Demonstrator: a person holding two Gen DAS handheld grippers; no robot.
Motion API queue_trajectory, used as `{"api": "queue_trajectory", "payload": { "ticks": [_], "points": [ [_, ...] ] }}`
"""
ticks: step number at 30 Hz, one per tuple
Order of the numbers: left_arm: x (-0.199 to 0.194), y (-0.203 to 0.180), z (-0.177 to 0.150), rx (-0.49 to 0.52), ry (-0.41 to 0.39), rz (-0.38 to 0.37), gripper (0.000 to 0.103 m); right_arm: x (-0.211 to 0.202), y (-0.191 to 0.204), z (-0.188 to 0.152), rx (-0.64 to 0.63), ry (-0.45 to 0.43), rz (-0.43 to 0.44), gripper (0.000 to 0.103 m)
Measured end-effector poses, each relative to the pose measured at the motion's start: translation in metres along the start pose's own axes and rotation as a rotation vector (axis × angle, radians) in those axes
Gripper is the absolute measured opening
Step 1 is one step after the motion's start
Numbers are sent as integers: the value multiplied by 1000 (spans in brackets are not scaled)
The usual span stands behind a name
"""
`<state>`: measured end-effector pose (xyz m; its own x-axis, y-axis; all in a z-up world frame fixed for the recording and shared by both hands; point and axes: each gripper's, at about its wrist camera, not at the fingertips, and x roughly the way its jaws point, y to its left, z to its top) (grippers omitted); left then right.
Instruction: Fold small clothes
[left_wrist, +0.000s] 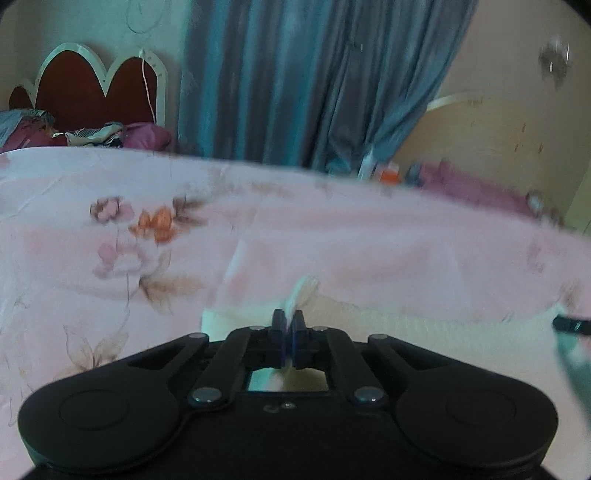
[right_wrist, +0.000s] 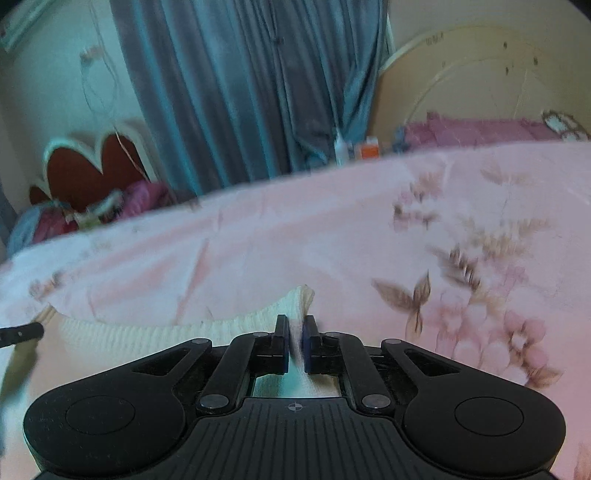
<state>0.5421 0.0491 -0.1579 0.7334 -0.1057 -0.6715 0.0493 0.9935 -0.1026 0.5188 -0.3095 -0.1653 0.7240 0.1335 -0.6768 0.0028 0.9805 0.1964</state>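
Observation:
A cream knitted garment (left_wrist: 424, 325) lies on the pink floral bedspread (left_wrist: 332, 236). My left gripper (left_wrist: 289, 321) is shut on a pinched-up corner of the garment's edge, which sticks up between the pads. In the right wrist view the same cream garment (right_wrist: 155, 326) stretches to the left, and my right gripper (right_wrist: 295, 326) is shut on its other raised corner. The tip of the right gripper shows at the right edge of the left view, and the left gripper's tip (right_wrist: 22, 332) shows at the left edge of the right view.
The bedspread (right_wrist: 332, 229) covers the whole bed. A red scalloped headboard (left_wrist: 88, 88) with crumpled clothes (left_wrist: 96, 134) stands at the back left. Blue-grey curtains (left_wrist: 295, 81) hang behind. Bottles (right_wrist: 340, 147) and a pink cloth (right_wrist: 480, 129) lie beyond the bed's far edge.

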Motion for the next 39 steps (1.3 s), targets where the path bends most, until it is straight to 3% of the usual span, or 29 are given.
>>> {"api": "queue_trajectory", "payload": {
  "ticks": [3,6,7,12,18,24,31,39],
  "points": [
    [3,-1,-9,33,9,38,12,1,-2,-4,6,-1,-12,7],
    [-4,1,-6,31,5,57,27,-11,-5,-2,21,-36,-35,29],
    [-7,3,-4,25,4,58,28,-17,-5,-2,21,-48,-33,30],
    [-36,7,-4,-11,-37,46,44,-44,10,-3,-8,-77,0,30],
    [-68,-25,-20,67,-52,-37,56,-56,51,-27,-75,-36,82,30],
    [-63,-44,-48,76,35,-45,57,-55,70,-57,-90,13,108,30],
    [-60,-40,-56,104,72,15,57,-58,54,-78,-128,13,-6,30],
    [-58,-46,-59,129,81,44,58,-65,38,-95,-120,-28,-59,30]
  ]
}}
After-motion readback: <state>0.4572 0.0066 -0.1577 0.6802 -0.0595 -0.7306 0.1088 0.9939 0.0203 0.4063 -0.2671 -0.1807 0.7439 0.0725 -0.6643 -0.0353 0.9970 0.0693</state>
